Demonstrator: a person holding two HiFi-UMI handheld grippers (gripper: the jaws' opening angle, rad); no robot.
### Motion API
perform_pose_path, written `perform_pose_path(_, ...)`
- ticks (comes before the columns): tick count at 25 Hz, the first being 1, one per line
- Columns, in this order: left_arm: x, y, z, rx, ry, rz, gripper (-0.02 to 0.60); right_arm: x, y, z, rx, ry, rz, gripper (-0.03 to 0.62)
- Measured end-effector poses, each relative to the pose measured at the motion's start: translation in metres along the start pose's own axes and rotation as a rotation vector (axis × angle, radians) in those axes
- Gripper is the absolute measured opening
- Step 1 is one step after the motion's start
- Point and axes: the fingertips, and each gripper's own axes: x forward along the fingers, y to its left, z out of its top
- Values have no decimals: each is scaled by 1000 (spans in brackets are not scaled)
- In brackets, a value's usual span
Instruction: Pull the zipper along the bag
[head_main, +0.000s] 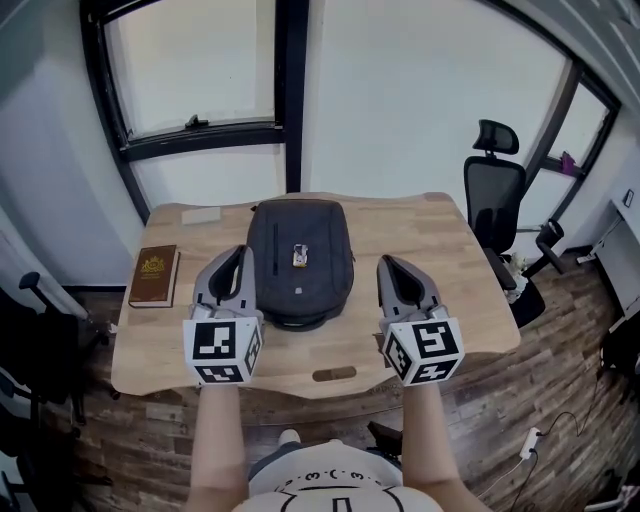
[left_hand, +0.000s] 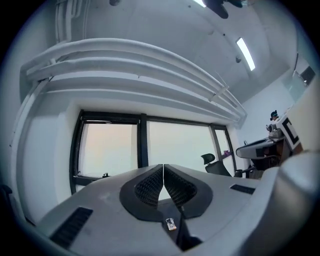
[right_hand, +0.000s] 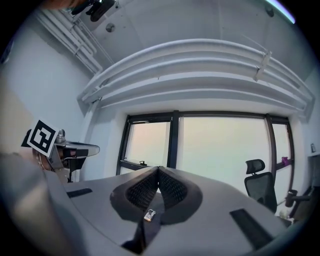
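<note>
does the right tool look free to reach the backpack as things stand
Probably yes. The right tool, shut and empty, is held up just right of the backpack, and nothing shows between them but table. It points at the window, so it would have to tip down first.

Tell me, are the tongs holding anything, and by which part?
Nothing is held. The left tongs and the right tongs are both shut and empty, and neither touches the bag on the table.
</note>
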Motion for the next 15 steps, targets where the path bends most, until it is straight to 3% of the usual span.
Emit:
perform_pose_path(7, -3, -6, 2, 13, -8, 11, 17, -6, 1, 17, -25, -70, -10, 51)
perform_pose_path(15, -5, -4, 6, 35, -21, 12, 17, -1, 8, 16, -41, -59, -7, 51)
